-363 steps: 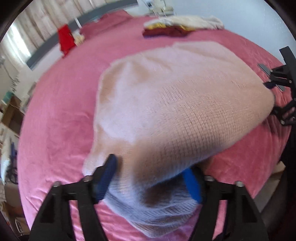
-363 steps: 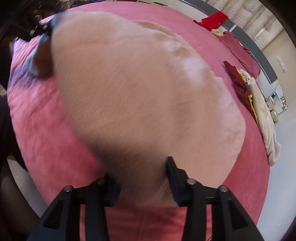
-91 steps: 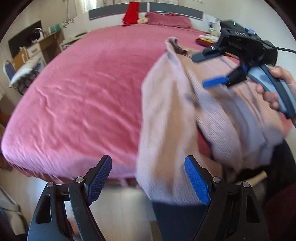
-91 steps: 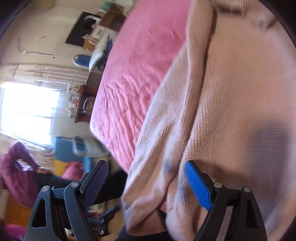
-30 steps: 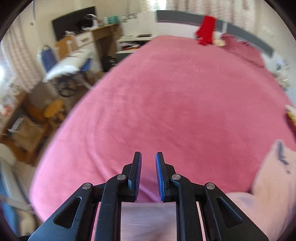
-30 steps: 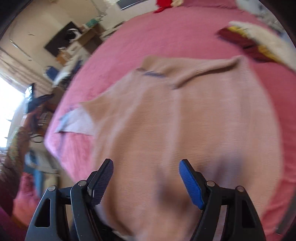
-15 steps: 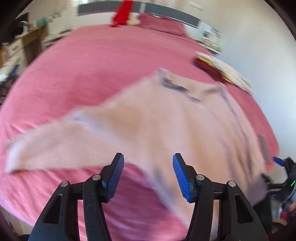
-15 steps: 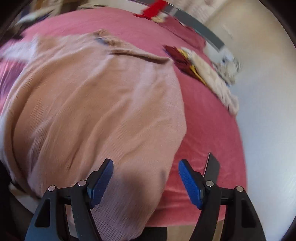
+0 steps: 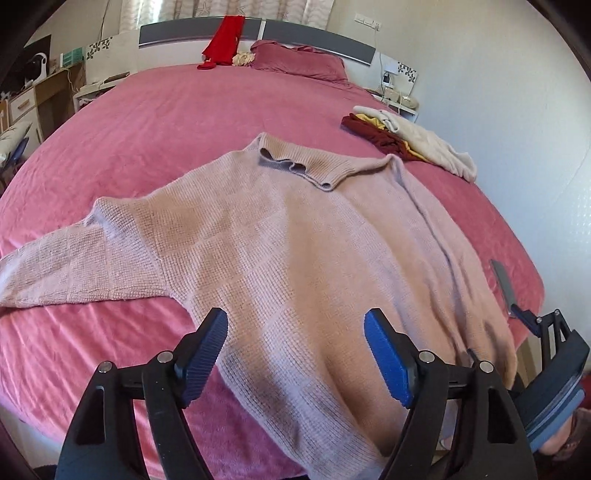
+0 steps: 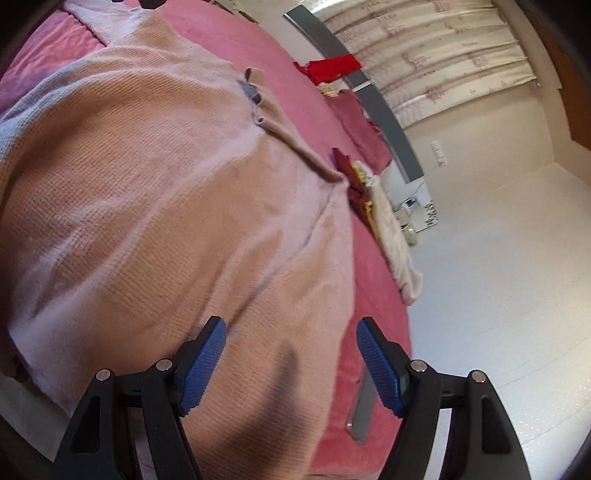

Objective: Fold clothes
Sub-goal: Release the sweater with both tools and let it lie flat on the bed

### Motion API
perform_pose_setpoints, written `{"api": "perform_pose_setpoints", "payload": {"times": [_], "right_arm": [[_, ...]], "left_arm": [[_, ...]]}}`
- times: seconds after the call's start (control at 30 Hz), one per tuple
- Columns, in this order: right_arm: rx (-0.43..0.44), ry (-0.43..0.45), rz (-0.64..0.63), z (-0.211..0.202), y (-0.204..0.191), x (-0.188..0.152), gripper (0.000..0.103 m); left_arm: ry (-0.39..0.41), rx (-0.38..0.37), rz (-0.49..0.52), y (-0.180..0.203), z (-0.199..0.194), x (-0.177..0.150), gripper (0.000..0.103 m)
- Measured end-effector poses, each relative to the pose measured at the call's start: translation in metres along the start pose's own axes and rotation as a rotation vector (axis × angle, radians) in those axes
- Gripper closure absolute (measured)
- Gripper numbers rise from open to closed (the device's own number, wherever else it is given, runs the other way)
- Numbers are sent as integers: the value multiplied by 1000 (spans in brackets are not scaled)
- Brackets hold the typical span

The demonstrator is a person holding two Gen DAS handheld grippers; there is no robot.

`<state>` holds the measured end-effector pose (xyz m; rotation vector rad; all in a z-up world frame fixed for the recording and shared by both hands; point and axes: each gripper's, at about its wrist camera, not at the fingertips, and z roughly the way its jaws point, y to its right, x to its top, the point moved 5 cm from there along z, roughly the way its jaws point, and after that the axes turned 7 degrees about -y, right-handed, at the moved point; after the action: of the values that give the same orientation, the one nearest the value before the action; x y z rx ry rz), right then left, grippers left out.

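I have the pink sweater (image 9: 295,240) spread flat on the pink bed (image 9: 166,110), collar toward the headboard (image 9: 314,35), one sleeve stretched out to the side and its hem hanging over the bed's near edge. My left claw (image 9: 295,356) stands wide with nothing between its blue pads, hovering over the hem, and my right claw (image 10: 288,363) is just as wide over the sweater's side edge, holding nothing. Beyond the sweater's collar, toward the wall, a small pile of clothes (image 9: 406,136) lies on the bed, and a red garment (image 9: 223,40) hangs over the headboard.
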<state>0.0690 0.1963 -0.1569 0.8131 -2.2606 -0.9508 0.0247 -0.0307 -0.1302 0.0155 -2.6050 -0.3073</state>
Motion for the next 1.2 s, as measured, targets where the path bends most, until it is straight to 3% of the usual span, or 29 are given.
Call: {"api": "perform_pose_setpoints", "payload": {"times": [0.23,0.43,0.53,0.67,0.93,1.07,1.2], "right_arm": [[-15,-103,-18,22,-9,-5,30],[41,-180,45,36,15,-28,42],[147,-185,134,33,28,-35,49],[267,-225,296,36,51,-45,50],[377,-274,465,39,78,-56,54],[396,-254,376,37,56,-41,54],[304,-242,236,41,30,-24,53]], "left_arm": [[-6,23,23,-6,5,-8,25],[-14,37,39,-17,20,-15,25],[-48,73,36,-32,38,-19,25],[-102,101,25,-48,58,-23,25],[-123,94,2,-60,75,-38,24],[-119,90,4,-60,75,-40,23],[-120,87,-3,-61,73,-41,23]]}}
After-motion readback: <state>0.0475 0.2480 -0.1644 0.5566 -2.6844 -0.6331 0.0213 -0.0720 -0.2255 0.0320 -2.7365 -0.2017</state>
